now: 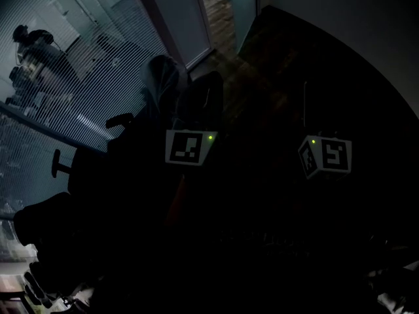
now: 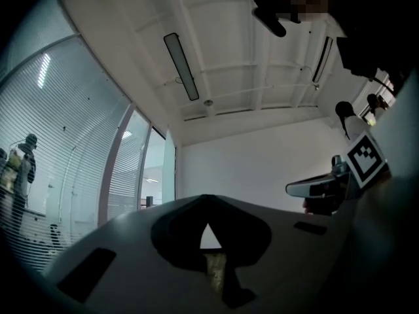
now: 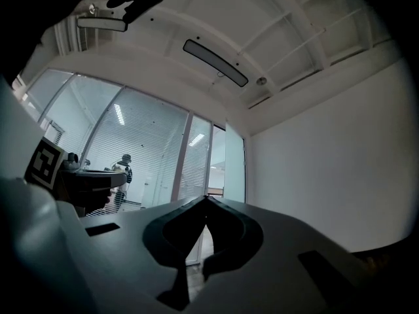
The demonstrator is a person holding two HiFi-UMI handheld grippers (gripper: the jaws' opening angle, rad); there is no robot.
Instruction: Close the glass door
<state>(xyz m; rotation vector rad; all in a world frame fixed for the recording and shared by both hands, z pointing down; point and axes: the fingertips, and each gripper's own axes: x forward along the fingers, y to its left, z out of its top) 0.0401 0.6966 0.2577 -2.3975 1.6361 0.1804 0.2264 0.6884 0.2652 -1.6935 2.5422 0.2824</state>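
The glass door (image 3: pixel 234 165) is a pale panel standing ajar next to the white wall, with the doorway (image 3: pixel 216 172) open to its left. In the left gripper view the glass door (image 2: pixel 169 172) shows far ahead. From the head view the door (image 1: pixel 243 2) is at the top, well beyond both grippers. My left gripper (image 2: pixel 208 199) is shut with nothing in it. My right gripper (image 3: pixel 206 199) is likewise shut and empty. Both point slightly upward, side by side, far from the door. Only their marker cubes (image 1: pixel 190 148) (image 1: pixel 325 156) stand out in the dark head view.
A glass wall with striped blinds (image 1: pixel 78 77) runs along the left, and a person (image 3: pixel 122 169) stands behind it. A dark office chair (image 1: pixel 163 84) sits near the wall. A plain white wall (image 3: pixel 314 175) closes the right side. Wooden floor (image 1: pixel 219 18) leads through the doorway.
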